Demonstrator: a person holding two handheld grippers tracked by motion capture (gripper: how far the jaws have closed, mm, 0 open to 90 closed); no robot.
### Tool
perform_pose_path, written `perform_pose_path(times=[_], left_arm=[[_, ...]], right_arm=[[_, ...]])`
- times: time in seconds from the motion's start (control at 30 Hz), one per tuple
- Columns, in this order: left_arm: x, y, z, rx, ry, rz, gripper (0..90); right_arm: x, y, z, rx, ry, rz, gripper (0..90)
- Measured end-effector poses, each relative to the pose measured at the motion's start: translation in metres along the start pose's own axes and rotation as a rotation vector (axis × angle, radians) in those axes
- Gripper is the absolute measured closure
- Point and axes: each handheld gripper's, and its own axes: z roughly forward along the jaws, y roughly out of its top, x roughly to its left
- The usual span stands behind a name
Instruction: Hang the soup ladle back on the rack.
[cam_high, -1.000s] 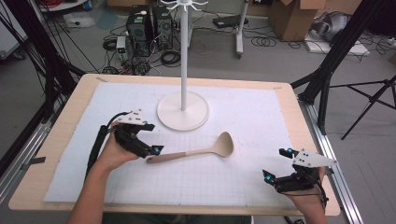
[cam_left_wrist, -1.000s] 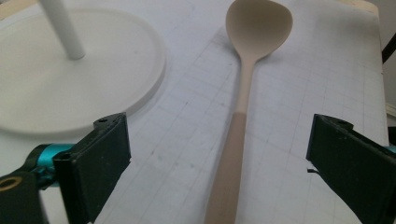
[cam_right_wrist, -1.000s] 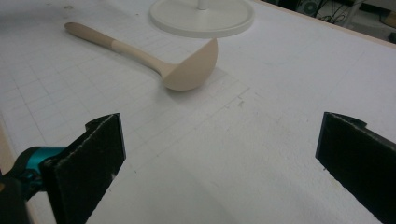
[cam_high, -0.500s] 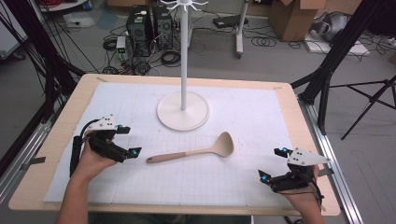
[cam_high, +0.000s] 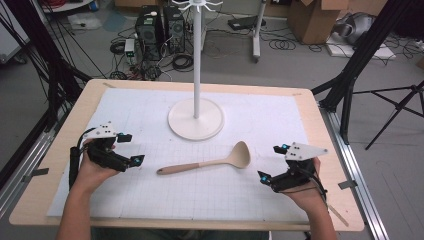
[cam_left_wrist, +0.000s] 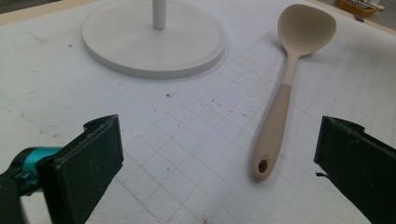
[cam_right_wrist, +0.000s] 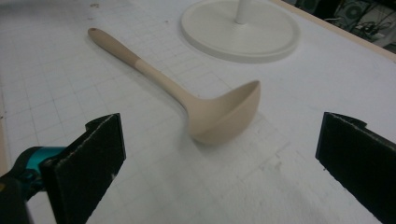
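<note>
A beige ladle (cam_high: 210, 162) lies flat on the white grid mat, handle end to the left and bowl to the right. My left gripper (cam_high: 131, 149) rests on the mat left of the handle end, open and empty, a short gap away. In the left gripper view the ladle (cam_left_wrist: 280, 107) lies ahead and to the right between the wide jaws of my left gripper (cam_left_wrist: 219, 163). My right gripper (cam_high: 270, 162) sits right of the bowl, open and empty. In the right gripper view the ladle (cam_right_wrist: 187, 98) lies with its bowl nearest my right gripper (cam_right_wrist: 219, 163).
A white stand with a round base (cam_high: 196, 119) and a tall pole (cam_high: 196, 60) rises at the mat's far middle, just behind the ladle. The base (cam_left_wrist: 154, 39) and the base (cam_right_wrist: 240, 30) show beyond the ladle. The wooden table edge (cam_high: 345, 165) borders the mat.
My left gripper has drawn back to the left, away from the ladle's handle end. My right gripper has edged slightly left. The ladle has stayed in place.
</note>
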Motion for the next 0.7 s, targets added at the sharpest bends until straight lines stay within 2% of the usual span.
perform_pose_path(times=[0.27, 0.5, 0.63, 0.7], left_arm=[[-0.002, -0.002, -0.002, 0.003, 0.011, 0.002, 1.6], [0.000, -0.002, -0.003, 0.006, 0.015, 0.002, 1.6], [0.002, -0.003, -0.004, 0.004, 0.019, -0.006, 1.6], [0.003, -0.003, -0.005, 0.006, 0.020, -0.005, 1.7]], right_arm=[[0.003, 0.041, 0.031, 0.050, 0.067, -0.063, 0.1], [0.011, 0.071, 0.072, 0.131, 0.139, -0.136, 0.1], [0.015, 0.081, 0.095, 0.165, 0.167, -0.155, 0.1], [0.017, 0.084, 0.104, 0.181, 0.184, -0.142, 0.1]])
